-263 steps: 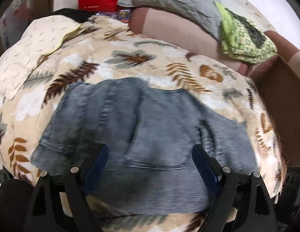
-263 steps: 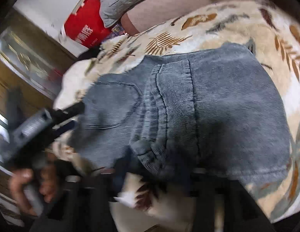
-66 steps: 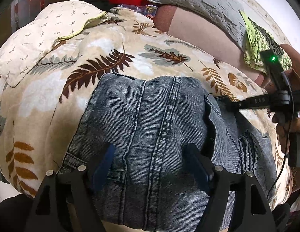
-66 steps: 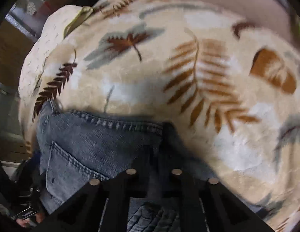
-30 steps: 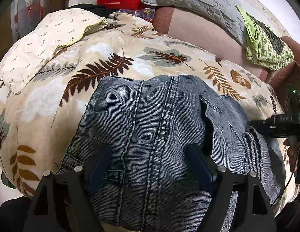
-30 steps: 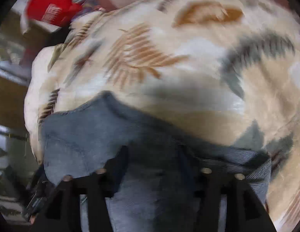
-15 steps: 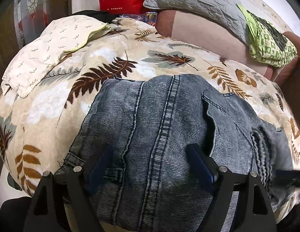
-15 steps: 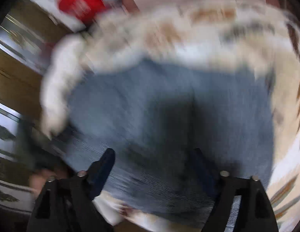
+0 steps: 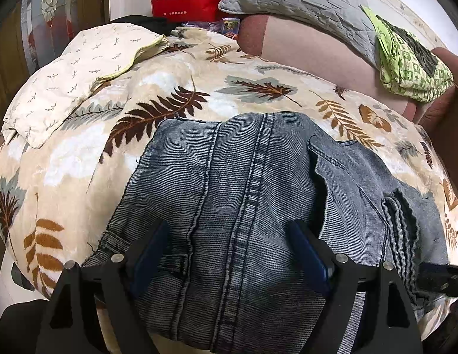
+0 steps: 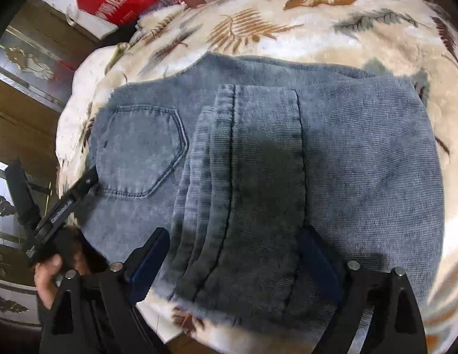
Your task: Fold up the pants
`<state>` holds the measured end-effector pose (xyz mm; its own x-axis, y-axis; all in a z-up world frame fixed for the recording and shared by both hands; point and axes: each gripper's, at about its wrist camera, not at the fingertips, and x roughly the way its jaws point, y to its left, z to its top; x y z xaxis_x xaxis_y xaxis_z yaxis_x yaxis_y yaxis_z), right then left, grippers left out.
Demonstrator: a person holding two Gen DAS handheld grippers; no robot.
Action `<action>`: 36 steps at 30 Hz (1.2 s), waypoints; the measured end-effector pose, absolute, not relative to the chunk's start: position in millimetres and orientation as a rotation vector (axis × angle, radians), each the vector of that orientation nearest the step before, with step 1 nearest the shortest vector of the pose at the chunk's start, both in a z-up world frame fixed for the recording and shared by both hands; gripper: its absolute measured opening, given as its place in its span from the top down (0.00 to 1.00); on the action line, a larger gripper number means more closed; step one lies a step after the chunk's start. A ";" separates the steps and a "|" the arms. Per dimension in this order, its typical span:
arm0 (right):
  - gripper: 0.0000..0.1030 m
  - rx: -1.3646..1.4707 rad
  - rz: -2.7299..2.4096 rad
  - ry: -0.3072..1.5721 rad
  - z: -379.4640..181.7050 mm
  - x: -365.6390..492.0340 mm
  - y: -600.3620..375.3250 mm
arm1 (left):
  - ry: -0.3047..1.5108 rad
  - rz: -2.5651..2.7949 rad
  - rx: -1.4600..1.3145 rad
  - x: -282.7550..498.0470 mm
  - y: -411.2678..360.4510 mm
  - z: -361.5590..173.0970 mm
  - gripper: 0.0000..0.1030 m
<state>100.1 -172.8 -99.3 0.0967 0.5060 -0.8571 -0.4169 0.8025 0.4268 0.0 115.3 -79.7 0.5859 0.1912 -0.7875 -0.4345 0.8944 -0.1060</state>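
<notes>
Now the right gripper (image 10: 234,262) has swung back over the jeans (image 10: 288,162), jaws spread and empty like the left gripper (image 9: 229,247); folded denim lies beneath both on the blanket (image 9: 81,162); folding looks nearly finished.

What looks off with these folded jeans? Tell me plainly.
The jeans lie folded on the leaf-print blanket, but the layers don't line up: the pocket panel sticks out to one side and a bunched hem ridges up. No damage shows.
</notes>
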 end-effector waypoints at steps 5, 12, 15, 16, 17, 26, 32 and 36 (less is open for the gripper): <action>0.08 0.130 0.686 1.244 -62.1 95.9 -176.7 | 0.878 0.370 -0.312 1.3 116.5 -80.1 0.17; 0.08 0.192 0.664 1.285 -92.4 94.8 -189.4 | 0.870 0.373 -0.305 1.4 114.3 -80.0 0.16; 0.08 0.250 0.686 1.224 -69.2 91.8 -194.9 | 0.862 0.379 -0.318 1.5 115.9 -80.2 0.16; 0.08 0.263 0.709 1.195 -59.9 88.7 -197.2 | 0.860 0.383 -0.314 1.9 115.4 -80.2 0.16; 0.08 0.276 0.742 1.174 -54.0 86.2 -198.4 | 0.856 0.389 -0.307 2.3 114.4 -80.3 0.16; 0.04 0.362 0.788 1.202 -88.5 83.3 -211.4 | 0.835 0.397 -0.359 -18.2 113.3 -48.9 0.16; 0.04 0.443 0.769 1.098 -79.7 83.6 -236.5 | 0.843 0.364 -0.724 -73.4 126.4 -51.3 0.16; 0.04 0.458 0.774 1.079 -79.1 80.8 -246.9 | 0.877 0.306 -0.967 -85.1 133.8 -80.3 0.16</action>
